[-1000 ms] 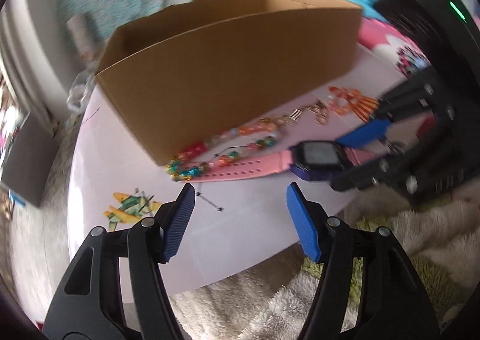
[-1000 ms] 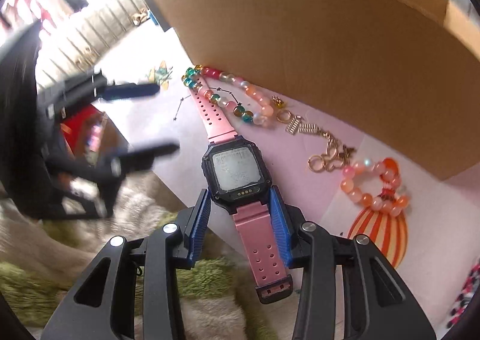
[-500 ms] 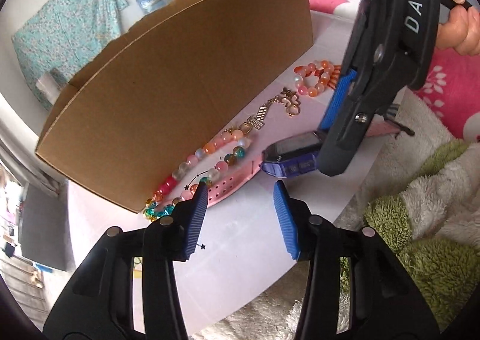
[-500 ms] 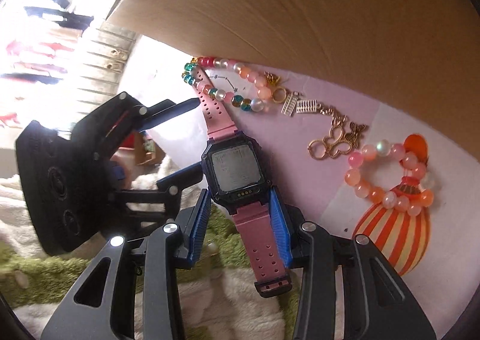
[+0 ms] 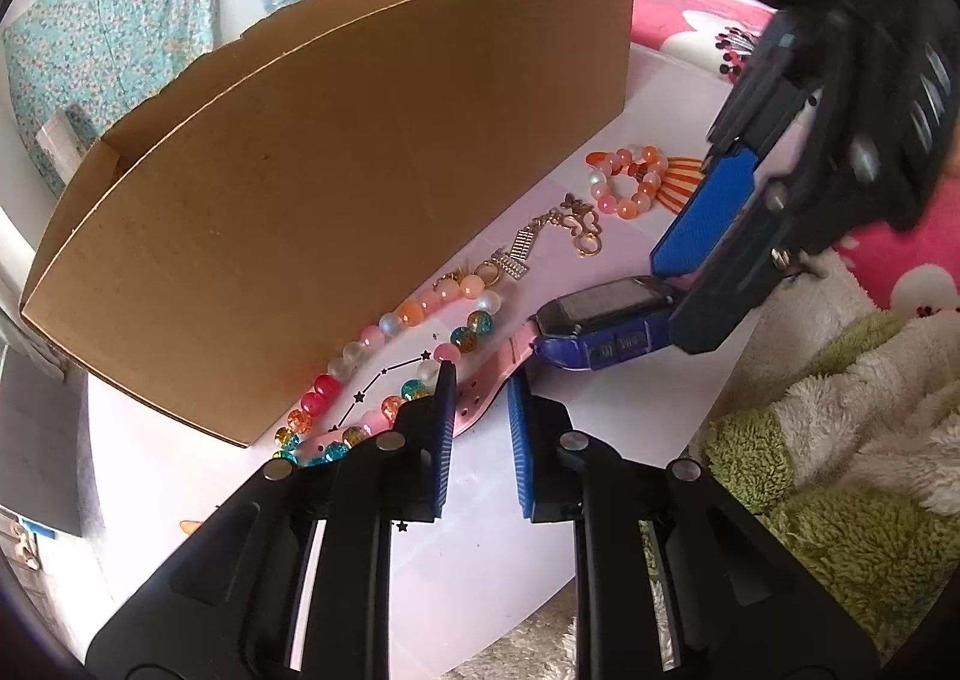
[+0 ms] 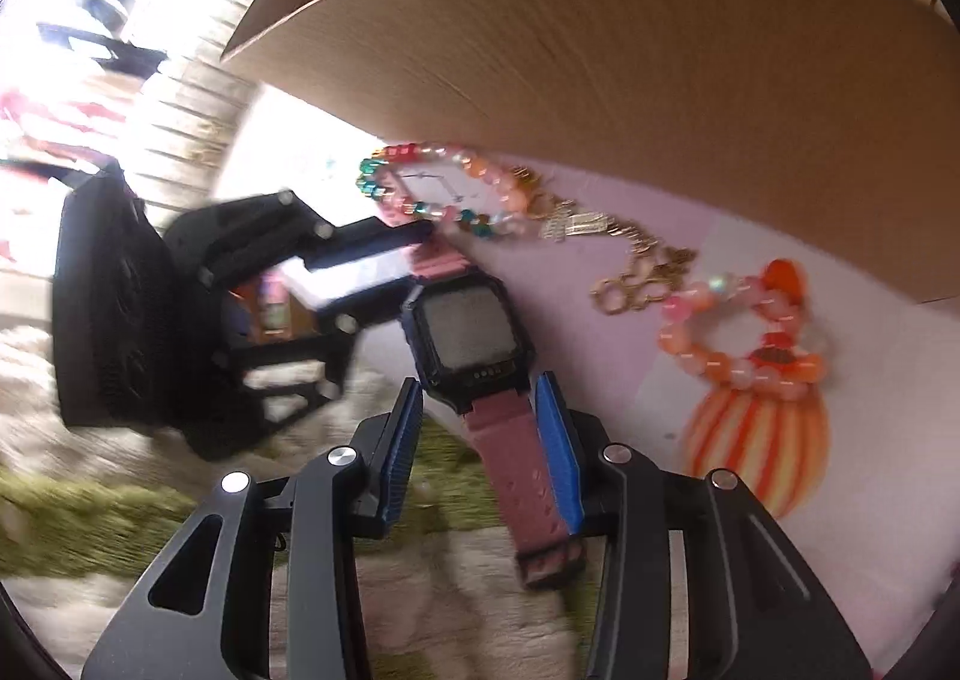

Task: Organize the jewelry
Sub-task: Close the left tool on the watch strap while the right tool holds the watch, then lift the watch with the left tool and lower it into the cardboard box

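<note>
In front of the tall brown cardboard box [image 5: 336,188], the pink-strapped digital watch [image 6: 474,344] lies on the tabletop [image 5: 600,440]. The right tongs [image 6: 480,428] pinch one strap; the left tongs [image 5: 480,410] sit narrowly spread around the other. Bead bracelets [image 5: 408,338] and a gold charm chain [image 5: 552,230] remain beside the box, unsorted.

The cardboard box [image 5: 336,152] walls off the far side of the table [image 5: 606,440], leaving only a narrow strip along its front. That strip is crowded: a bead necklace [image 5: 396,362] lies against the box, then a gold chain [image 5: 540,242] and a bead bracelet [image 5: 630,188] (all near one another). The watch [image 6: 474,338] lies across the near edge. The right gripper [image 5: 708,236] blocks one end.
</note>
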`<move>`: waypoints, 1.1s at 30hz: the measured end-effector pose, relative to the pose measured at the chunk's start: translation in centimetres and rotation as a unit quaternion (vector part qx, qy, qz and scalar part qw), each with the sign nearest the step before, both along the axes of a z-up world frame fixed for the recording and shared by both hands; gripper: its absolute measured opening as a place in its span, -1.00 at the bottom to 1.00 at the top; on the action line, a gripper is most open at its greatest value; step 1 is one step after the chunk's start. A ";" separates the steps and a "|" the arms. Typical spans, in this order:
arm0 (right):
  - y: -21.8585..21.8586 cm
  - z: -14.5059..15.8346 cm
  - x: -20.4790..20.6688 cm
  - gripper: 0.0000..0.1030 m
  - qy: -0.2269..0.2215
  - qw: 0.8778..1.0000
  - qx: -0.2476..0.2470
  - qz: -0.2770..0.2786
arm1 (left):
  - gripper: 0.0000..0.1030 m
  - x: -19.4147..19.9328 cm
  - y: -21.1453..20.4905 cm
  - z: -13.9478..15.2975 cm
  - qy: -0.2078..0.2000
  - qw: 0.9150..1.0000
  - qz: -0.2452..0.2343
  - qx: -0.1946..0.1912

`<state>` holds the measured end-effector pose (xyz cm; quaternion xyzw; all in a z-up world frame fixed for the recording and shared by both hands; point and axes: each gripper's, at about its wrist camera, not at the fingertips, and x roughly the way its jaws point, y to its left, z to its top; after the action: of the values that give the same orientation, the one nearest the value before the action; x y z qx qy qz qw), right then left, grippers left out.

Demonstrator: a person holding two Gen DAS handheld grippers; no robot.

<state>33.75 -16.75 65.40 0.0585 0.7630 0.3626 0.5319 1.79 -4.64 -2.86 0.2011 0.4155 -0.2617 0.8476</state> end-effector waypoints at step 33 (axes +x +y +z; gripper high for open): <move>-1.1 17.1 -10.3 -0.92 -0.460 0.875 -0.145 -0.041 | -0.96 -3.3 -1.2 10.3 -0.131 0.990 0.022 -0.048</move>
<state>23.40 -17.85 82.46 -0.1610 0.4733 0.2118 0.8398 -1.53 -5.87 7.42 0.1836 0.2923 -0.2343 0.9088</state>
